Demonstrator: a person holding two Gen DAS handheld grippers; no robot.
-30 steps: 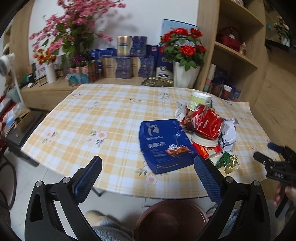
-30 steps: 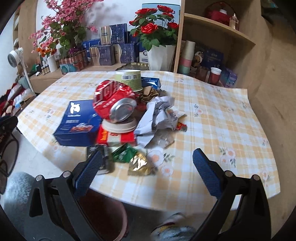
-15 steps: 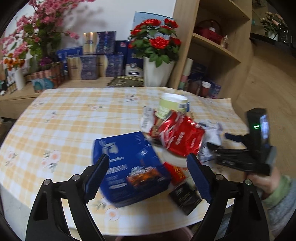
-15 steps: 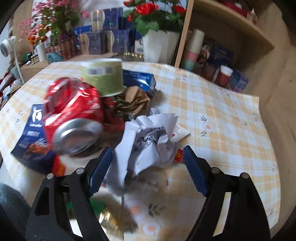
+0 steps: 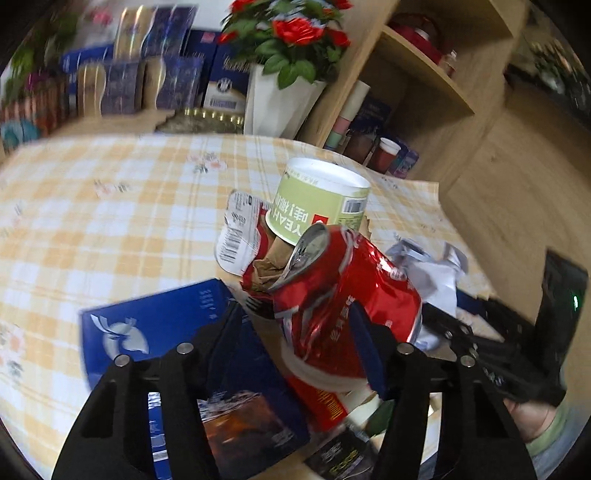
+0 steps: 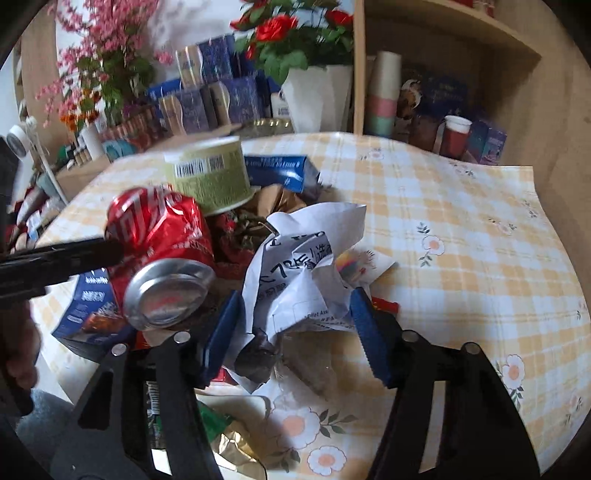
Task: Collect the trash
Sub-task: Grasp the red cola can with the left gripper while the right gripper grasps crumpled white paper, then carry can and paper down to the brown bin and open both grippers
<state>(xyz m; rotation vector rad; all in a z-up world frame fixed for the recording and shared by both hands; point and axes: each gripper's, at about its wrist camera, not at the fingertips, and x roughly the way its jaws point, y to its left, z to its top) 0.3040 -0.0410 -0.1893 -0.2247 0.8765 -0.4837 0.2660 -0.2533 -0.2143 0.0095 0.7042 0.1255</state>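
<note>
Lived-in home room: checked floral tablecloth (image 6: 461, 229) on the counter, potted roses (image 6: 295, 33), wooden shelving (image 5: 424, 85) crowded with boxes and cups.

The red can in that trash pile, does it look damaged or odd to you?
Yes. The red can is crushed and dented, lying on its side atop the pile, its silver base toward the right wrist camera. Behind it a green paper tub sits upside down and tilted. Beside the can lies crumpled white paper.

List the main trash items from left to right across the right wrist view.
Blue coffee box → crushed red can → crumpled white paper, which sits between the closing fingers of the right claw.
</note>
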